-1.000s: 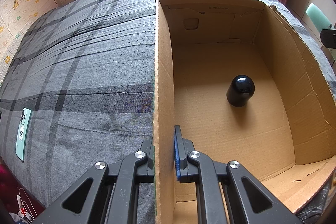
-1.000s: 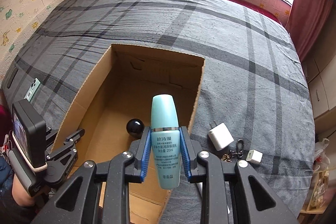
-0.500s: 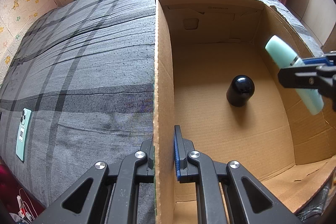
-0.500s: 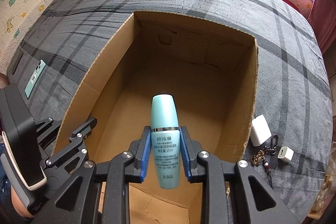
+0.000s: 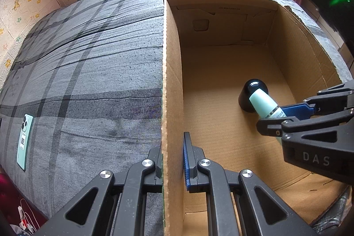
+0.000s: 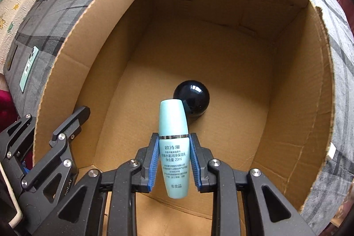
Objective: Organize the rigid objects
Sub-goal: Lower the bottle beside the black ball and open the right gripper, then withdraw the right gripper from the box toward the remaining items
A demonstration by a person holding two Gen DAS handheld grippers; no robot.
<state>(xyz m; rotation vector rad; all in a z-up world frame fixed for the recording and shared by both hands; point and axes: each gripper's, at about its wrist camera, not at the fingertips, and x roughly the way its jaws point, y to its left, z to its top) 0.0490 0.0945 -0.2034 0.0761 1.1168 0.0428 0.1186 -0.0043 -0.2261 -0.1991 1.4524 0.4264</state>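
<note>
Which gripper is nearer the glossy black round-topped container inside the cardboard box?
Right. The right gripper, holding the pale blue lotion bottle, hangs just above the glossy black round-topped container. The left gripper is clamped on the cardboard box wall, farther away.

bottle (image 6: pixel 173 147): pale teal, 20ml label, clamped at its body between the right tongs (image 6: pixel 174 164), cap pointing away
black jar (image 6: pixel 193 97): glossy, domed, on box (image 6: pixel 221 54) floor just beyond the tongs
</note>
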